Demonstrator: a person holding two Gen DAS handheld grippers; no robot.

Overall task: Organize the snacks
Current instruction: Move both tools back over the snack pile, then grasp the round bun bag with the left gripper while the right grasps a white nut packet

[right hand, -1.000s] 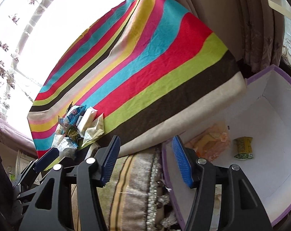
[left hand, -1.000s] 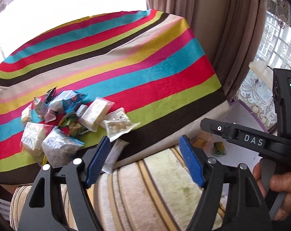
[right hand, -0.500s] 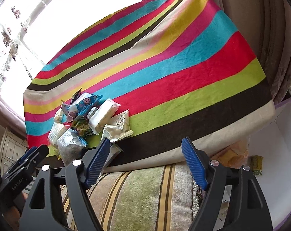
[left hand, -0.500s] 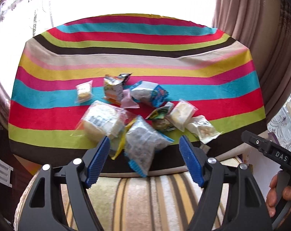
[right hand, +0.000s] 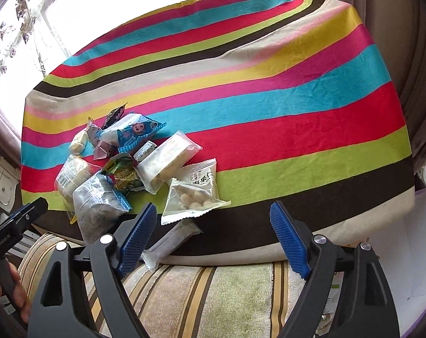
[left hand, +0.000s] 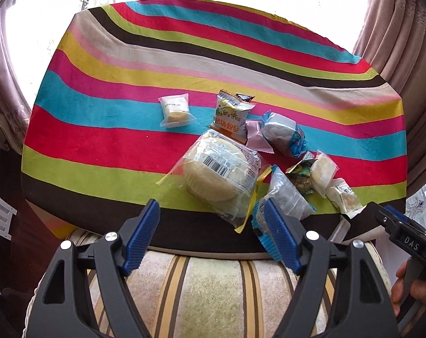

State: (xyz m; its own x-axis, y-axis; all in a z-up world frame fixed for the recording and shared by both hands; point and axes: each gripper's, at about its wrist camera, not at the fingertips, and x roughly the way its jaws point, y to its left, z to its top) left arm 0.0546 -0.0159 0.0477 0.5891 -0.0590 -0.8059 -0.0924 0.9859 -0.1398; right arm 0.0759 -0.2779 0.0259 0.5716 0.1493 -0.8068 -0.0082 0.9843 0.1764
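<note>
Several snack packets lie in a loose pile on a striped tablecloth (left hand: 106, 129). In the left wrist view a big clear bag with a round bun (left hand: 221, 174) lies nearest, a small clear cake packet (left hand: 175, 109) lies apart at the left, and a blue-white packet (left hand: 283, 135) lies to the right. My left gripper (left hand: 213, 236) is open and empty, just short of the bun bag. My right gripper (right hand: 215, 239) is open and empty over the table's near edge. A white packet of small balls (right hand: 193, 194) and a slim white packet (right hand: 170, 243) at the cloth's edge lie by its left finger.
A striped cushioned seat (left hand: 213, 290) runs along the near side of the table. Curtains (left hand: 393, 25) hang at the right and a bright window is behind. A white box with a purple rim (right hand: 415, 253) sits at the lower right of the right wrist view.
Both grippers have swung left from the white box toward the snack pile. The left gripper now faces the bun bag closely. Both stayed open.
</note>
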